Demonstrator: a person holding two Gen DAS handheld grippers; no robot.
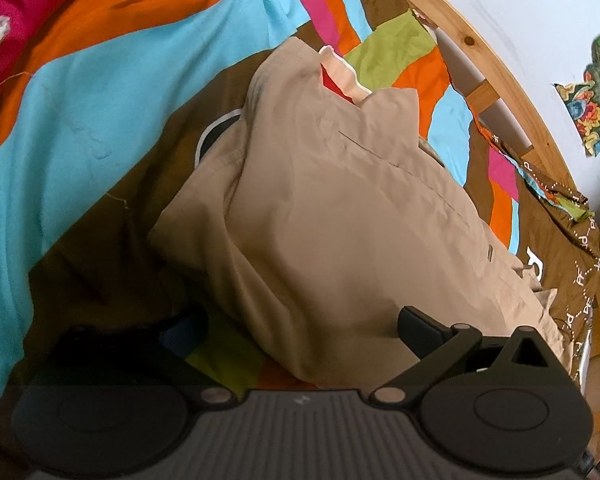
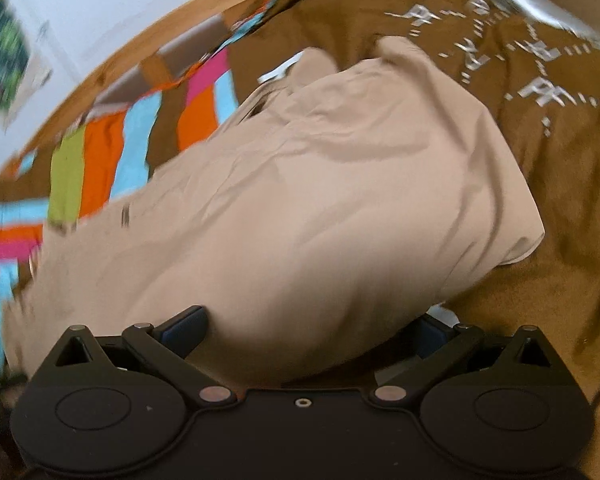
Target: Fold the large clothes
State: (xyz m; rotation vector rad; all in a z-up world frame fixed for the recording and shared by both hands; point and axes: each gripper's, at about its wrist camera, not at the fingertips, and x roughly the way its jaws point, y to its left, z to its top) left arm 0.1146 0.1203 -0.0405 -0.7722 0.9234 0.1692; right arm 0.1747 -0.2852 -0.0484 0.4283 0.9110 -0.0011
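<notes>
The beige garment [image 1: 320, 208] lies bunched on a striped bedspread [image 1: 100, 92] of blue, orange, pink, green and brown, and fills the middle of the left wrist view from the upper centre down to the lower edge. There the left gripper [image 1: 300, 336] stands wide open at the bottom of the frame: its right finger [image 1: 420, 330] rests against the near fold of the cloth, while the left finger sits in shadow over the brown part of the cover, and the garment's lower edge sags between the two without being pinched. In the blurred right wrist view the same garment [image 2: 300, 208] spreads across the centre, above the right gripper [image 2: 312, 332], which is also spread wide; the cloth's near fold bulges down between its fingers, and nothing is clamped. A wooden bed rail [image 1: 496, 60] curves along the upper right of the left view, against a pale wall [image 1: 540, 20].
</notes>
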